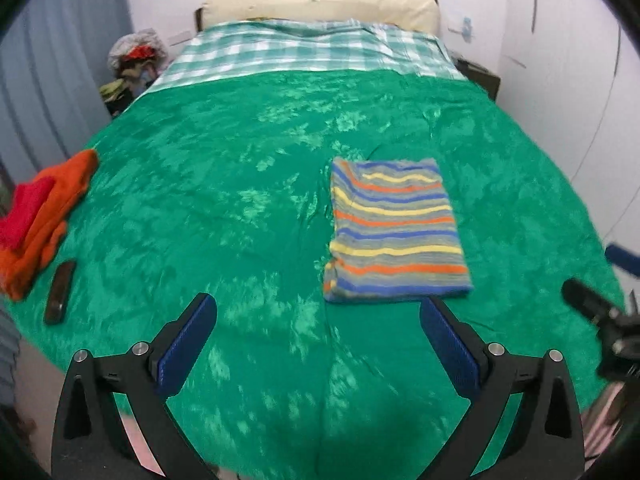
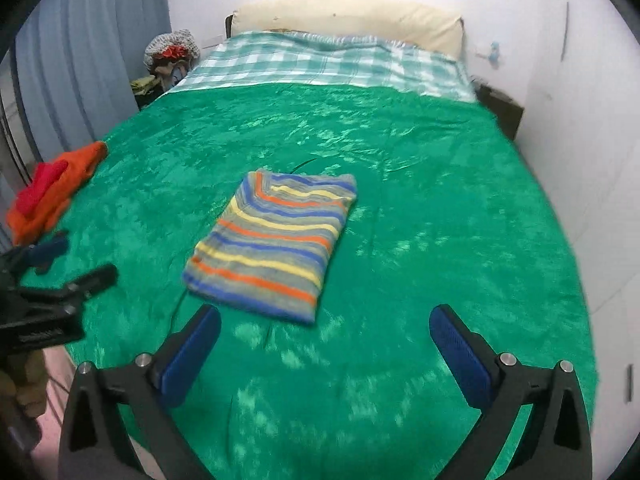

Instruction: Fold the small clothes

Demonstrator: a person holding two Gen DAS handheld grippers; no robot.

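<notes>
Folded striped garment (image 1: 394,230) lying flat on the green bedspread (image 1: 224,200), left claw (image 1: 318,312) and right claw (image 2: 325,322) both spread wide and empty above the bedspread, near the garment's closest edge, orange clothes (image 1: 44,216) well apart at the bedspread's left edge

Left tool (image 1: 318,304) jaws wide apart, nothing between the blue pads, angled down above the bed (image 1: 240,152). Right tool (image 2: 325,316) same: spread wide, empty, tilted down over the bed.
</notes>
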